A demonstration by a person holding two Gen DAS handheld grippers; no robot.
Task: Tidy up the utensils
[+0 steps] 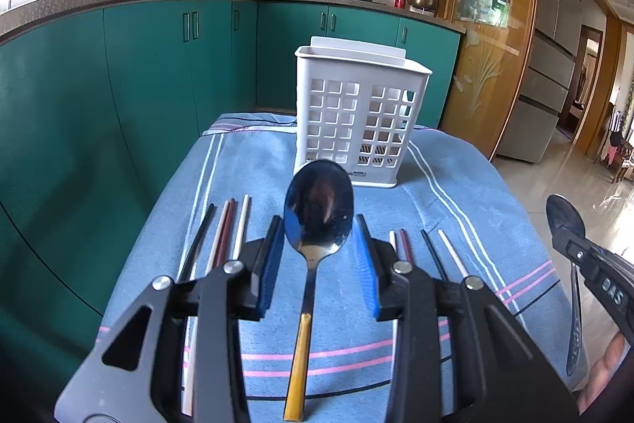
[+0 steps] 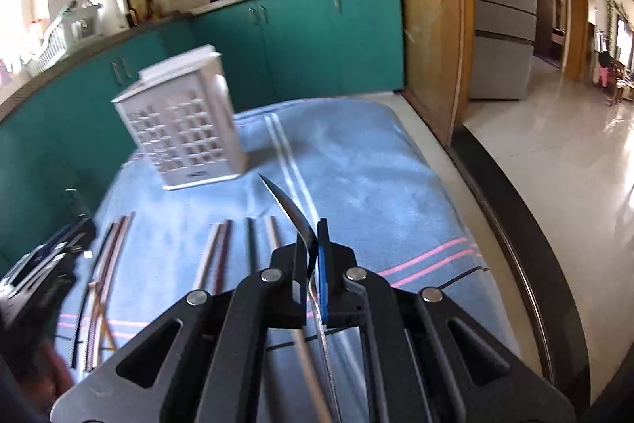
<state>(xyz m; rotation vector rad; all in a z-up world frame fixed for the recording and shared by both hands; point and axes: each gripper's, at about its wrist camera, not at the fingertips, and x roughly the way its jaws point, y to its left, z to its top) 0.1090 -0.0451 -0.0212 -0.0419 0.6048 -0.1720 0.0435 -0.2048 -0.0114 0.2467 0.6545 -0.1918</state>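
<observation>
Right claw gripping spoon, left claw open — blue striped cloth, teal cabinets

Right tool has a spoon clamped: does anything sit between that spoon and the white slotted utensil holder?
Nothing visible does. The right tool grips the steel spoon above the blue striped cloth; only bare cloth lies between it and the white slotted plastic utensil holder, whose top shows nothing across it.

White holder; blue pink-striped cloth; teal cabinets.
</observation>
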